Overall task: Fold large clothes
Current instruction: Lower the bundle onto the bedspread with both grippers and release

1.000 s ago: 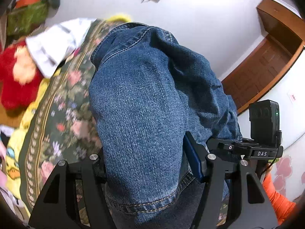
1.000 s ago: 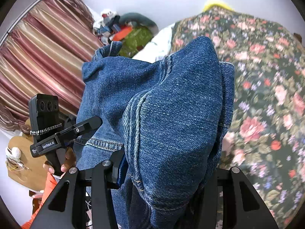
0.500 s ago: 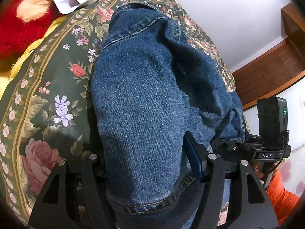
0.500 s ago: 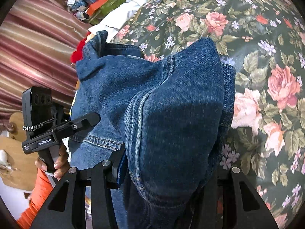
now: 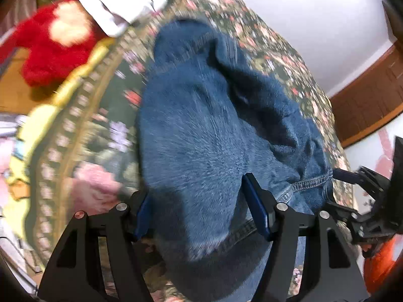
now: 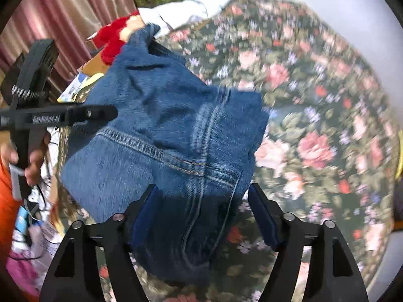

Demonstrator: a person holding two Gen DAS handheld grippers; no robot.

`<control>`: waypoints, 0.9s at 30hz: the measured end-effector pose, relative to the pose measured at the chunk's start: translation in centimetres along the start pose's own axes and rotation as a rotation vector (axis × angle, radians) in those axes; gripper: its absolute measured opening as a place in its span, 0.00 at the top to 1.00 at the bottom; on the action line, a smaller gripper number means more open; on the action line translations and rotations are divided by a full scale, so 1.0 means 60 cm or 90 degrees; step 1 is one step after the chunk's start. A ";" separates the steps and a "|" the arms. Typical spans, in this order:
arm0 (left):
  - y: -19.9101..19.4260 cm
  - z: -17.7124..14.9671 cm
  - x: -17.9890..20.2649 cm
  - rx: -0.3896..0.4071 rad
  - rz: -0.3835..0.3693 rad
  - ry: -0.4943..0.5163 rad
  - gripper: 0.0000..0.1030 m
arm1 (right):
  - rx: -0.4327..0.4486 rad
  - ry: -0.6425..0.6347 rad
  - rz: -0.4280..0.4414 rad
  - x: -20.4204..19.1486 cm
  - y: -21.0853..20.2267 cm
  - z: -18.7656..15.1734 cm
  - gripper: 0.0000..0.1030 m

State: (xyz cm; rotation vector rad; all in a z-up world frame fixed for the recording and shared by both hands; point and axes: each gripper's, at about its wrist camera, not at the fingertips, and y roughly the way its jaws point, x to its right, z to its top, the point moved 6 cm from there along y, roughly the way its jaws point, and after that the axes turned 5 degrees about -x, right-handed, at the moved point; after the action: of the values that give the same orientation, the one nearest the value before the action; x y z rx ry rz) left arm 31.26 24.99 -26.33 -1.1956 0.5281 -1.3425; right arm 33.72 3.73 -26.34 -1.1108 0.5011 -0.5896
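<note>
My left gripper [image 5: 199,201] clenched on bunched blue jeans [image 5: 214,138] over the floral bedspread [image 6: 314,125], my right gripper [image 6: 201,201] opening, denim between its pads, right pad clear of it

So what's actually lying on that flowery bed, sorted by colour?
Blue: 1, the jeans, lying between the fingers of both grippers
White: 1, a cloth at the far end of the bedspread
Red: 1, a fluffy toy beside the cloth; whether it lies on the bed or just off its edge is unclear
Total: 3
</note>
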 end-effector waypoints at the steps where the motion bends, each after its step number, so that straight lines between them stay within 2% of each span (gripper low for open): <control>1: -0.011 0.002 -0.005 0.015 0.015 0.005 0.36 | 0.010 0.000 -0.005 0.000 -0.006 -0.003 0.22; 3: -0.049 0.002 -0.005 0.054 0.036 0.017 0.36 | 0.020 0.005 -0.001 -0.004 -0.007 -0.005 0.16; 7: -0.076 -0.028 0.018 0.046 0.023 0.053 0.35 | -0.015 0.002 0.008 -0.014 0.020 -0.022 0.16; 10: -0.057 -0.060 0.038 0.037 0.090 0.116 0.31 | -0.048 0.020 0.014 -0.002 0.042 -0.048 0.16; 12: -0.034 -0.092 0.052 0.016 0.138 0.165 0.29 | -0.058 0.047 0.047 0.010 0.045 -0.063 0.16; 14: -0.038 -0.118 0.052 0.029 0.155 0.186 0.23 | -0.065 0.061 0.066 0.020 0.038 -0.077 0.16; 16: -0.045 -0.119 0.052 0.031 0.165 0.187 0.21 | -0.059 0.058 0.071 0.028 0.025 -0.083 0.16; 19: -0.062 -0.097 0.055 0.031 0.187 0.191 0.22 | -0.027 0.047 0.051 0.037 -0.005 -0.072 0.16; 24: -0.097 -0.011 0.071 0.119 0.223 0.212 0.18 | 0.079 0.043 0.038 0.040 -0.055 -0.010 0.15; 25: -0.096 0.010 0.072 0.131 0.230 0.212 0.14 | 0.086 0.047 0.034 0.039 -0.054 0.005 0.15; 27: -0.080 0.050 0.067 0.139 0.250 0.204 0.13 | 0.091 0.061 0.027 0.043 -0.039 0.034 0.15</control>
State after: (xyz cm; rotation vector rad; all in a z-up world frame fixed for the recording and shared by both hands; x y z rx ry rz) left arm 32.59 23.26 -19.72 -0.6574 0.7778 -1.2170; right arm 36.48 2.64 -23.66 -0.9373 0.5555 -0.6349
